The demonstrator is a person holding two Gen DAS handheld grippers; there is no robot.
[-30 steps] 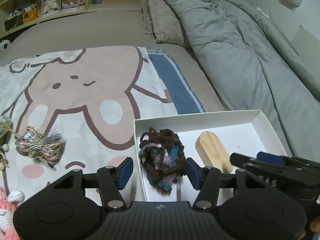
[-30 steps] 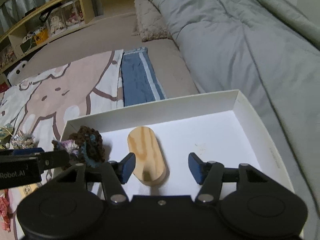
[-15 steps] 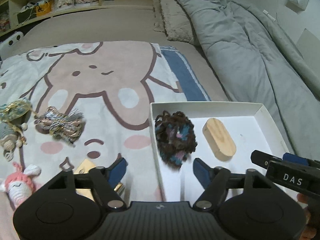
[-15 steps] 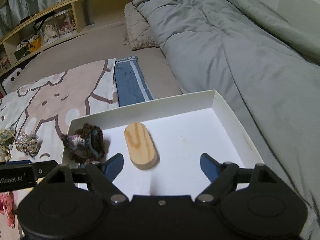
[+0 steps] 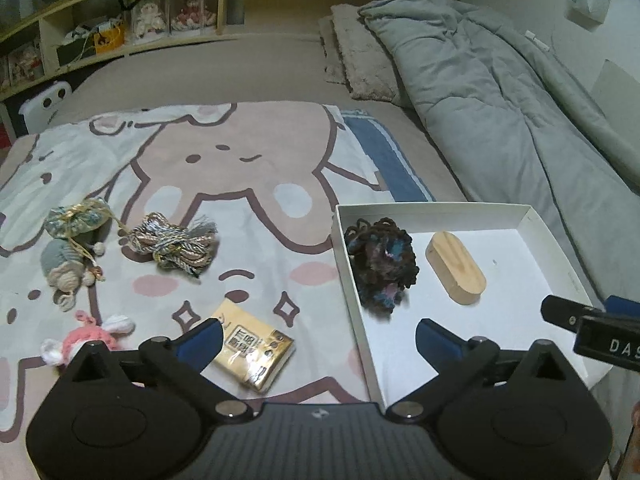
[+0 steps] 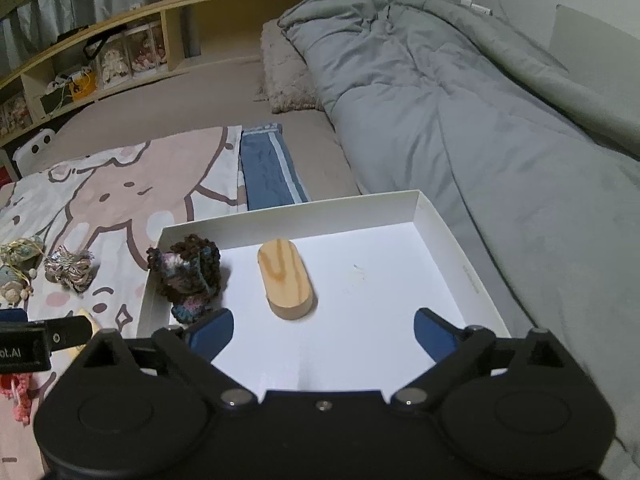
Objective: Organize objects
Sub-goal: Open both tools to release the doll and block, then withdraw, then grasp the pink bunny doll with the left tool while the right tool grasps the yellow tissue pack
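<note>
On the bed, we see a white box (image 5: 536, 222) holding a dark yarn ball (image 5: 382, 264) and an oval wood block (image 5: 456, 266), side by side. Our left claw (image 5: 318, 338) is spread wide and empty above a gold packet (image 5: 254, 350) on the bunny blanket (image 5: 224, 168). Our right claw (image 6: 323, 332) is spread wide and empty over the box.

pink crochet toy (image 5: 94, 340) partly hidden by left gripper (image 5: 318, 340)

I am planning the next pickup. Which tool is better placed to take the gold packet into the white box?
Probably the left tool: it is open, with the gold packet just ahead between its fingers. The right tool, also open, hovers over the white box.
</note>
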